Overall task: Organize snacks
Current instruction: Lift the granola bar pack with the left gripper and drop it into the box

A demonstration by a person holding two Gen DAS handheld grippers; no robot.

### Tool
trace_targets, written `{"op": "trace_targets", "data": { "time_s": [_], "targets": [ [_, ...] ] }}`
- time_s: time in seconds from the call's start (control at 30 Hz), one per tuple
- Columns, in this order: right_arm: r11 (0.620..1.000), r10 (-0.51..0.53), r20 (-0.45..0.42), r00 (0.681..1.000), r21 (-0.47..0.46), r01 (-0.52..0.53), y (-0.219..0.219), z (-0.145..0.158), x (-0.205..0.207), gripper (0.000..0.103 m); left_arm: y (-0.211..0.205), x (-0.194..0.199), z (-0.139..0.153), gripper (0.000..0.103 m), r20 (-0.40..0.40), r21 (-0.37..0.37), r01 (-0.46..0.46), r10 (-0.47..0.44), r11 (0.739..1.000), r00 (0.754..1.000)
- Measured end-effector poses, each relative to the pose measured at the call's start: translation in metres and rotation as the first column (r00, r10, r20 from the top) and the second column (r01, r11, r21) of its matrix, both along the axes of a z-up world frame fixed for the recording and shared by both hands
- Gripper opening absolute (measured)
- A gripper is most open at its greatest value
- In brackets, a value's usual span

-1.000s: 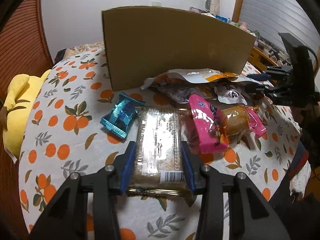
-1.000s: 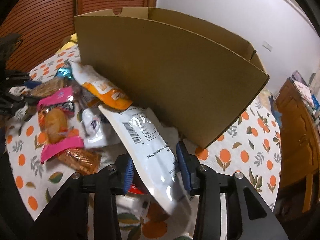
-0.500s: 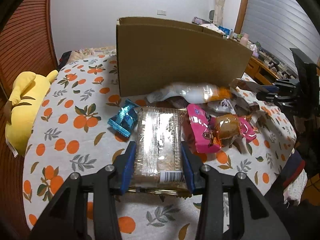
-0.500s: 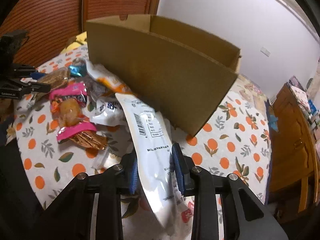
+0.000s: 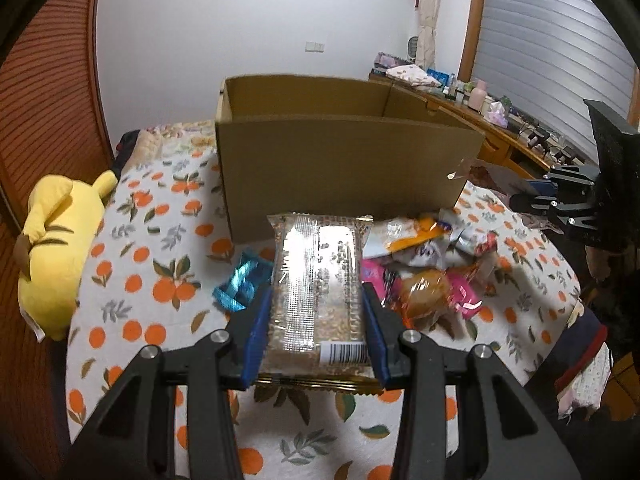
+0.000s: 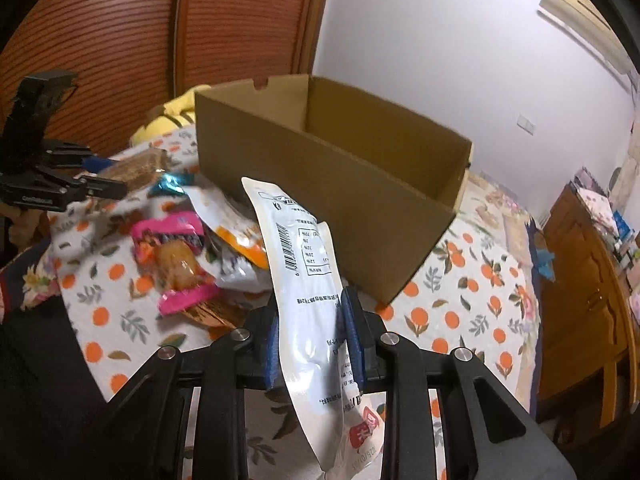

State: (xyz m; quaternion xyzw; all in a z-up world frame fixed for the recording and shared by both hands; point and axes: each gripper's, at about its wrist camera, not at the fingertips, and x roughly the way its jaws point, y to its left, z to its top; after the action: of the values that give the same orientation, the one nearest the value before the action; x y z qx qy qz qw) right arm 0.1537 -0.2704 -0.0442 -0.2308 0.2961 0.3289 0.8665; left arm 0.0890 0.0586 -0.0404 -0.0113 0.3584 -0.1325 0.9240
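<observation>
My left gripper (image 5: pixel 316 316) is shut on a clear cracker packet (image 5: pixel 318 280) and holds it lifted above the table, short of the open cardboard box (image 5: pixel 340 168). My right gripper (image 6: pixel 312 320) is shut on a long white pouch (image 6: pixel 304 264), raised in front of the box (image 6: pixel 352 184). The left gripper also shows at the left of the right wrist view (image 6: pixel 86 188), and the right gripper at the right of the left wrist view (image 5: pixel 532 196). The box interior I can see looks empty.
Loose snacks lie on the orange-print tablecloth (image 5: pixel 140 280): a blue wrapper (image 5: pixel 240 286), a pink pack (image 6: pixel 172 236), a bun in clear wrap (image 5: pixel 428 296), an orange-white pouch (image 6: pixel 236 228). A yellow plush (image 5: pixel 56 240) lies at the left. A wooden dresser (image 6: pixel 588 280) stands at the right.
Both grippers have lifted their packets up off the table. The views have risen, so the box's open top now shows. The white pouch now hangs free of the pile.
</observation>
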Motion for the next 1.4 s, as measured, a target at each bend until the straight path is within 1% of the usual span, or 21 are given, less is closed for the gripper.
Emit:
{"op": "trace_targets", "data": {
  "time_s": [0.17, 0.4, 0.5, 0.63, 0.87, 1.0, 1.13, 1.4],
  "targets": [
    [1.0, 0.007, 0.033, 0.999, 0.027, -0.008, 0.004, 0.017, -0.003, 0.026, -0.006, 0.006, 0.02, 0.041, 0.041, -0.001, 0.009, -0.009, 1.0, 0.999],
    [0.998, 0.002, 0.063, 0.998, 0.062, -0.006, 0.008, 0.035, 0.005, 0.026, -0.014, 0.023, 0.044, 0.041, 0.083, 0.022, 0.029, -0.031, 0.999, 0.996],
    [0.997, -0.004, 0.07, 0.998, 0.074, -0.001, 0.01, 0.041, 0.01, 0.026, -0.017, 0.03, 0.054, 0.041, 0.096, 0.021, 0.038, -0.04, 0.999, 0.995],
    [0.996, -0.014, 0.079, 0.997, 0.086, 0.007, 0.012, 0.047, 0.017, 0.026, -0.024, 0.04, 0.067, 0.041, 0.115, 0.051, 0.058, -0.063, 0.997, 0.991],
    [0.994, -0.035, 0.091, 0.995, 0.106, 0.025, 0.018, 0.056, 0.031, 0.026, -0.033, 0.057, 0.086, 0.041, 0.135, 0.077, 0.07, -0.08, 0.995, 0.988],
    [0.994, -0.038, 0.103, 0.994, 0.106, 0.027, 0.024, 0.061, 0.04, 0.026, -0.034, 0.071, 0.091, 0.041, 0.129, 0.077, 0.08, -0.09, 0.994, 0.988],
    [0.993, -0.039, 0.113, 0.993, 0.117, 0.025, 0.032, 0.066, 0.051, 0.026, -0.036, 0.09, 0.093, 0.041, 0.12, 0.096, 0.077, -0.089, 0.992, 0.989],
    [0.992, -0.048, 0.12, 0.992, 0.124, 0.033, 0.05, 0.069, 0.074, 0.026, -0.033, 0.128, 0.088, 0.041, 0.093, 0.096, 0.04, -0.049, 0.995, 0.994]
  ]
}}
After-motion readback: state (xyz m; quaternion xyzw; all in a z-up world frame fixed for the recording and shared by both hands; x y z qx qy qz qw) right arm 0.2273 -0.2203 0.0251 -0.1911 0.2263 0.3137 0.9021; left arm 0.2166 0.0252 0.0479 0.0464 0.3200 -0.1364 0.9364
